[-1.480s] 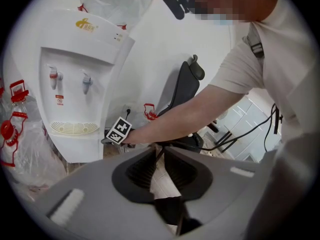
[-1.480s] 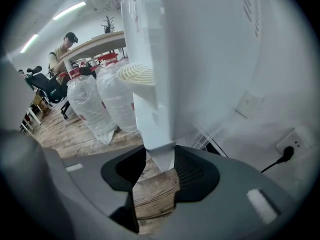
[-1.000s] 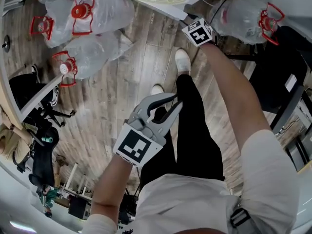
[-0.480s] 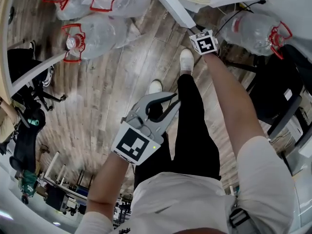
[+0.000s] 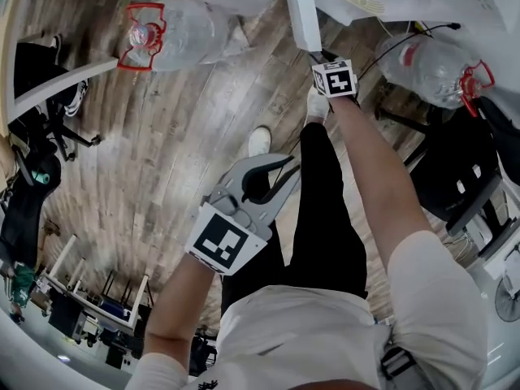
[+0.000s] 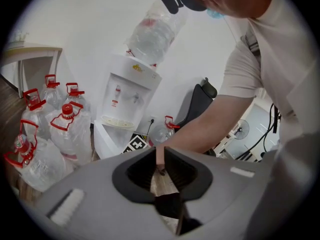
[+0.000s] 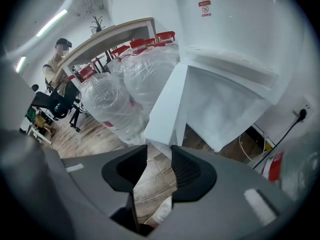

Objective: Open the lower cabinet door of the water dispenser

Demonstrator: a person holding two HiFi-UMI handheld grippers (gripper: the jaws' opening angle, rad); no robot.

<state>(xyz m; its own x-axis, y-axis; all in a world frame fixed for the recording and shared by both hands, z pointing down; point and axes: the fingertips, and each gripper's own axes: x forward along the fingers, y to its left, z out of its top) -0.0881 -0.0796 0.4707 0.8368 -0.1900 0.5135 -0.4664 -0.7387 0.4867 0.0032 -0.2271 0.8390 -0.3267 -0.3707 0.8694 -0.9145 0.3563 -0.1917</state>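
The white water dispenser (image 6: 131,96) stands against the wall with a bottle on top. Its lower cabinet door (image 7: 165,101) stands swung out from the cabinet, whose pale interior (image 7: 220,109) shows behind it. From above, the door's top edge (image 5: 302,15) is a white strip just beyond my right gripper's marker cube (image 5: 335,79). My right gripper (image 7: 159,156) is open; its jaws have just been closing, and the door's lower corner sits at their tips without being pressed. My left gripper (image 5: 292,167) hangs over my legs, far from the door, with its jaws nearly together and empty.
Several clear water bottles with red caps (image 5: 175,31) lie on the wood floor left of the dispenser, and another bottle (image 5: 435,67) is on its right. A black chair (image 5: 463,169) stands at the right. A person (image 7: 57,59) is at a distant desk.
Both grippers have moved toward the dispenser. The right marker cube is now beside the door's top edge, which shows as a longer strip. The bottles have slid toward the picture's top.
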